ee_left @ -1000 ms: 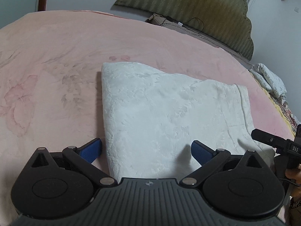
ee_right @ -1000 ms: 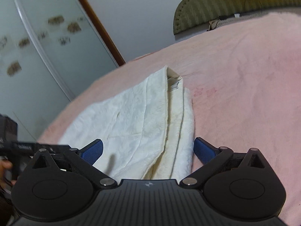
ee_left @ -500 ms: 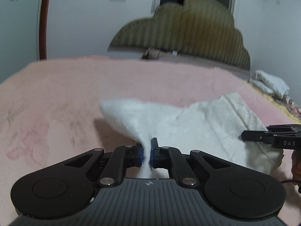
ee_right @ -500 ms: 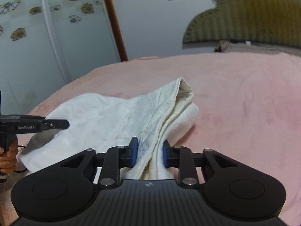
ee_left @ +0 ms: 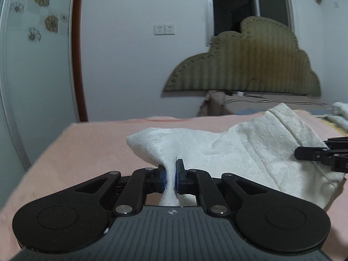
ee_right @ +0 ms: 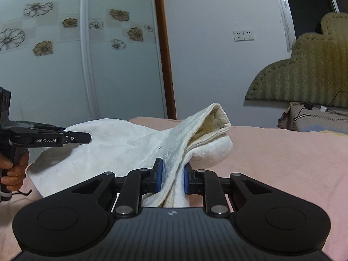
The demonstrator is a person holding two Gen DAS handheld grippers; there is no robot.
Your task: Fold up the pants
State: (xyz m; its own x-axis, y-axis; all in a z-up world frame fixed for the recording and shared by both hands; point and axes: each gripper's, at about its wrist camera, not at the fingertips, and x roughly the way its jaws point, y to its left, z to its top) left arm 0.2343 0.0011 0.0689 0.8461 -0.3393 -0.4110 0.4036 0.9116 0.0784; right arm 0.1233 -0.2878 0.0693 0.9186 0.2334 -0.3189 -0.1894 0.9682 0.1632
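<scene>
Two grippers have the pants (ee_left: 250,152) pinched at their near edge, one on each side. Between the blue pads of the left gripper (ee_left: 170,177) a thin waist of white cloth is squeezed, the jaws nearly together; they have just been closing on it and then eased a touch wider, with the cloth between them throughout. More cloth fills the right gripper (ee_right: 171,175), a thick bunch of several layers, so its jaws stand a little further apart, and they too have just been closing on the cloth. From each grip the cloth rises and fans outward, lifted off the bed (ee_right: 282,152) at the near side and sagging down to the pink cover further away. By the right gripper the folded edge shows its layers and a cream inner face (ee_right: 212,122), peaked up above the rest. The left gripper shows in the right view too, at the left edge, its dark fingers over the pants and a hand (ee_right: 13,167) wrapped round its handle. Beyond the pants the pink bed runs on to a green padded headboard (ee_left: 250,65) against the wall. A wardrobe door (ee_right: 54,43) with flower patterns stands to the left, edged by a brown frame (ee_right: 163,43).
</scene>
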